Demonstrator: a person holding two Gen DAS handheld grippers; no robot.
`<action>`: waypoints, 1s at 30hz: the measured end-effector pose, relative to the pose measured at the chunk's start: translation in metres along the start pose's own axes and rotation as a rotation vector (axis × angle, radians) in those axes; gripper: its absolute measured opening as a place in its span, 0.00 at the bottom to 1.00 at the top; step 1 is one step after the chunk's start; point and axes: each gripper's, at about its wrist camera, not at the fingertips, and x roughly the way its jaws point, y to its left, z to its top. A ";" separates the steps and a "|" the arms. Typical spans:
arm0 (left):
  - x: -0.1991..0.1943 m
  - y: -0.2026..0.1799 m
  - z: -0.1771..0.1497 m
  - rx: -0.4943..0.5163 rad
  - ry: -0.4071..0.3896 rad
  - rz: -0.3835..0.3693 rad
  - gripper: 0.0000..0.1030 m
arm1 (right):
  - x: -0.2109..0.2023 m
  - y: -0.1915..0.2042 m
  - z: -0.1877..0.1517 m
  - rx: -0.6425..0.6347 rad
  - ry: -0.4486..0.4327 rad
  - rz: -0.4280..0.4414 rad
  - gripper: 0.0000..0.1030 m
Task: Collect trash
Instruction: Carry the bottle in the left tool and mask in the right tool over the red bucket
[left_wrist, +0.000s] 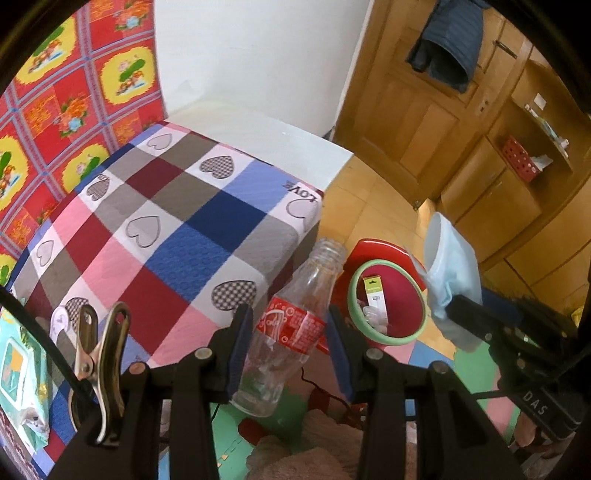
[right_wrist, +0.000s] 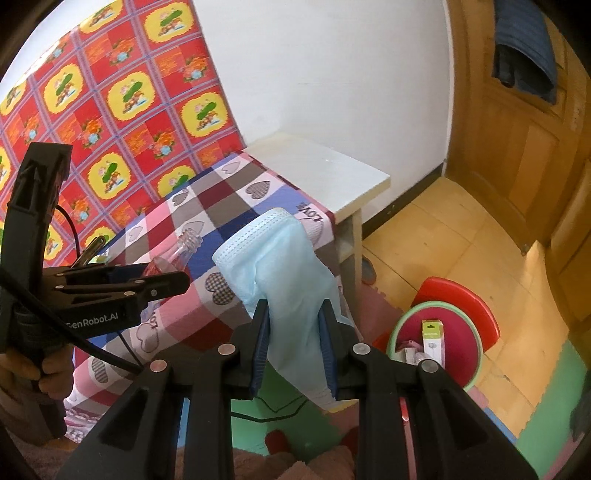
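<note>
My left gripper (left_wrist: 286, 332) is shut on a clear plastic bottle (left_wrist: 291, 321) with a red label, capless, neck pointing up past the table's corner. That bottle (right_wrist: 181, 251) and the left gripper (right_wrist: 162, 282) also show at the left of the right wrist view. My right gripper (right_wrist: 295, 332) is shut on a light blue face mask (right_wrist: 280, 273) that hangs between the fingers; the mask (left_wrist: 452, 280) and right gripper (left_wrist: 458, 301) appear at the right of the left wrist view. A red bin with a green rim (left_wrist: 388, 299) (right_wrist: 439, 343) stands on the floor, holding a small white and green box (left_wrist: 375, 299) (right_wrist: 433, 341).
A table under a checked heart-print cloth (left_wrist: 166, 229) (right_wrist: 207, 221) lies left of both grippers, with a metal clip (left_wrist: 99, 354) and a wipes pack (left_wrist: 18, 373) near its edge. A white shelf (right_wrist: 325, 170), wooden doors (right_wrist: 517, 147) and foam floor mats (right_wrist: 535, 406) surround the bin.
</note>
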 end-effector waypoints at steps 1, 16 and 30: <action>0.002 -0.004 0.001 0.007 0.002 -0.004 0.41 | -0.001 -0.003 0.000 0.006 0.000 -0.004 0.25; 0.028 -0.054 0.012 0.081 0.037 -0.035 0.41 | -0.006 -0.053 -0.008 0.087 0.013 -0.048 0.25; 0.055 -0.103 0.022 0.175 0.055 -0.061 0.41 | -0.005 -0.103 -0.020 0.171 0.032 -0.096 0.25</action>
